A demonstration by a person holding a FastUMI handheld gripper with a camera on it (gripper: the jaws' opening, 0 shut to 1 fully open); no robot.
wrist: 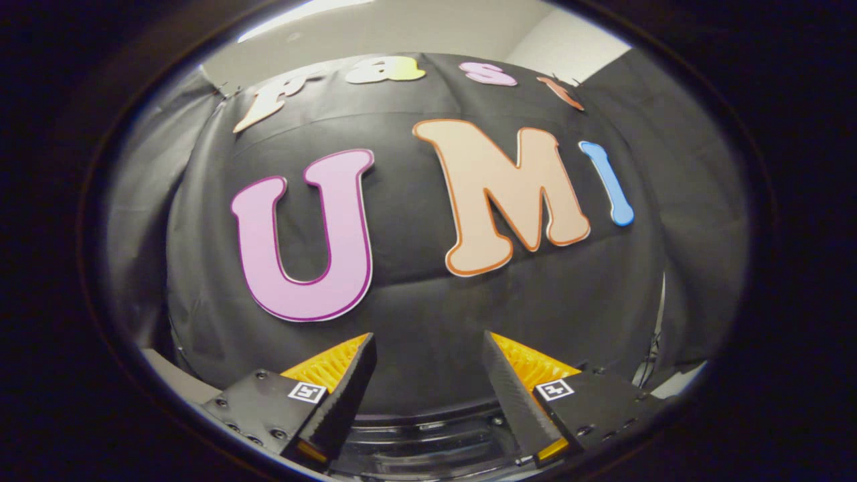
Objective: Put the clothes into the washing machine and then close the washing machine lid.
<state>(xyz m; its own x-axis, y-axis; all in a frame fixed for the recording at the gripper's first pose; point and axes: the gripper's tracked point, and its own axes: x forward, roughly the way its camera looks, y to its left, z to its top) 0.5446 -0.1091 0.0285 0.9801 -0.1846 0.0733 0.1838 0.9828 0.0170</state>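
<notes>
Gripper view: claw (428, 375) held level and aimed straight at the booth's black cloth wall (415, 314), fingers (348, 388) spread wide apart with nothing between them, so open and empty. Just below and between the fingertips sits a curved, dark, glossy rim with a clear see-through part (428, 435), most likely the washing machine's top or its lid (too little showing to say whether the lid is up or down). A strip of pale surface (167, 378) runs beside the left finger, probably the table or the machine's casing, cannot tell which. Clothes cannot be located from here, so their place is unknown; they may lie lower down, below where the claw points. Judgement on handling: clothes are soft, light and floppy, will sag and trail once lifted, not fragile, not slippery; best pinched at a bunched fold near the middle so loose ends hang short and clear the drum's edge. The lid looks like stiff, smooth plastic, likely better pushed or pinched at its front edge. Task looks to be at an early or between-steps stage.
</notes>
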